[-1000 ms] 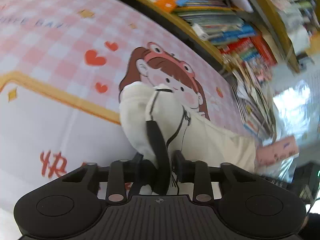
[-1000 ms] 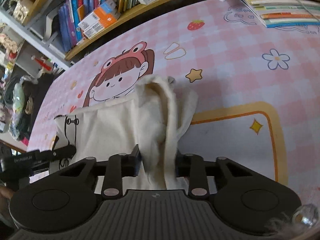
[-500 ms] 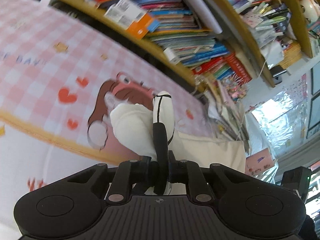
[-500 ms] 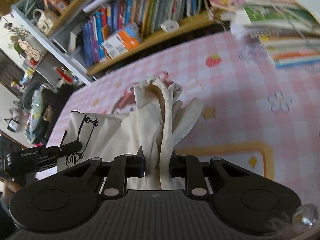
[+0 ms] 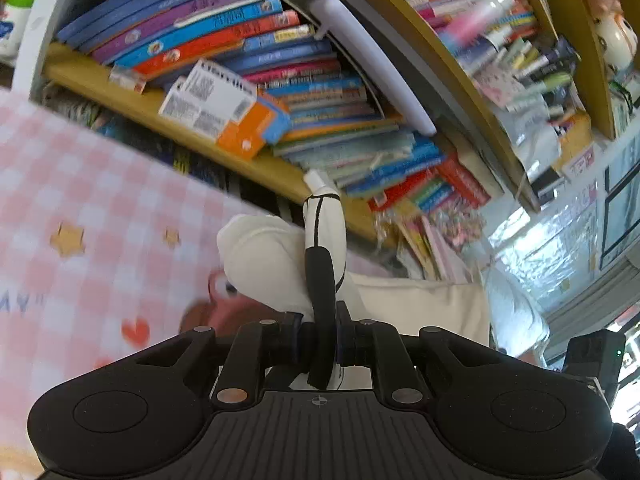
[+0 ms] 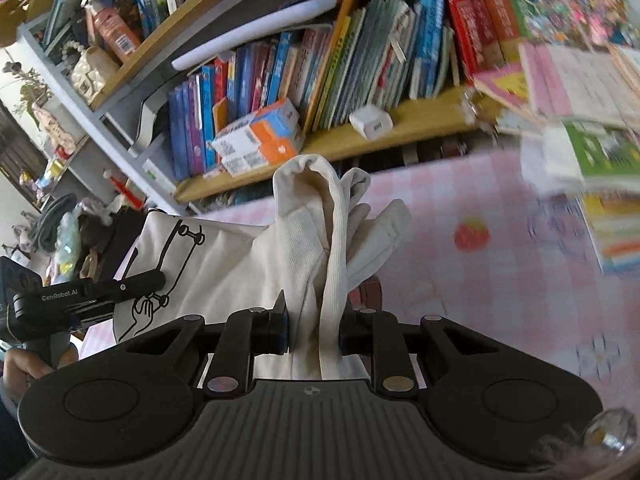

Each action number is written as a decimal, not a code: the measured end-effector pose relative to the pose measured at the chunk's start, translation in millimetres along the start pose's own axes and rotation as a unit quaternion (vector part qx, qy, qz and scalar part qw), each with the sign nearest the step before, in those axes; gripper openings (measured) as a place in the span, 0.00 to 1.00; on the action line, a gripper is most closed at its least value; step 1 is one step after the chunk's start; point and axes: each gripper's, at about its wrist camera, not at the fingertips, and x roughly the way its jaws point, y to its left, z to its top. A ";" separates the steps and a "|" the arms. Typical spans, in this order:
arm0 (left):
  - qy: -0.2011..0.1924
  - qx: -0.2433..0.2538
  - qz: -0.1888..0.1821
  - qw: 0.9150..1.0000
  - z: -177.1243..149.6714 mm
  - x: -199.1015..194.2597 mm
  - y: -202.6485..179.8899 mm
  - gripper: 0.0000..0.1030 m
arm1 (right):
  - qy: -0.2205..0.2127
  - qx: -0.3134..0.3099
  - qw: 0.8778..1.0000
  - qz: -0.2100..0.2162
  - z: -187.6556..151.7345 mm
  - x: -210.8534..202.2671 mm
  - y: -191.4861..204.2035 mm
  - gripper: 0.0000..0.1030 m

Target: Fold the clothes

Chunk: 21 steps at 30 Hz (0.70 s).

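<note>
The bookshelf (image 6: pixel 360 64) fills the background of both views, packed with upright and leaning books; its wooden board (image 5: pixel 256 168) runs along the far edge of the table. The table itself carries a pink checked cloth (image 6: pixel 480 280) printed with a strawberry, stars and hearts, blurred in both views. A stack of books (image 6: pixel 592 152) sits at the far right corner of the table in the right wrist view.

The cream shirt (image 6: pixel 256 264) hangs lifted above the cloth, stretched between the two grippers. Its front bears a black line drawing (image 6: pixel 168 256) near the left end. A bunched fold of the shirt, with a ribbed edge, rises upward out of the right gripper (image 6: pixel 314 336), whose jaws are clamped narrowly on that fabric. The left gripper (image 5: pixel 324 344) is likewise pinched tight on the shirt: a dark trimmed strip (image 5: pixel 320 280) and a cream fold stand up between its jaws. In the right wrist view the left gripper (image 6: pixel 120 288) appears at the left edge as a black tool with white lettering, held by a hand (image 6: pixel 28 364) that is only partly visible.

An orange and white box (image 6: pixel 260 140) lies on the shelf board, and a small white block (image 6: pixel 372 122) rests to its right on the same board.
</note>
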 end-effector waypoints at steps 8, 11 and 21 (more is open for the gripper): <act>-0.008 -0.002 0.001 1.000 47.5 36.5 45.6 0.14 | -0.006 -0.011 1.000 -0.008 43.0 60.3 5.5 0.18; -0.014 -0.010 -0.004 1.000 60.6 47.6 61.0 0.14 | -0.008 -0.013 1.000 -0.010 55.9 80.4 6.0 0.18; -0.015 -0.035 -0.024 0.999 81.7 85.8 96.2 0.14 | -0.002 0.006 1.000 -0.016 75.6 125.8 -13.1 0.19</act>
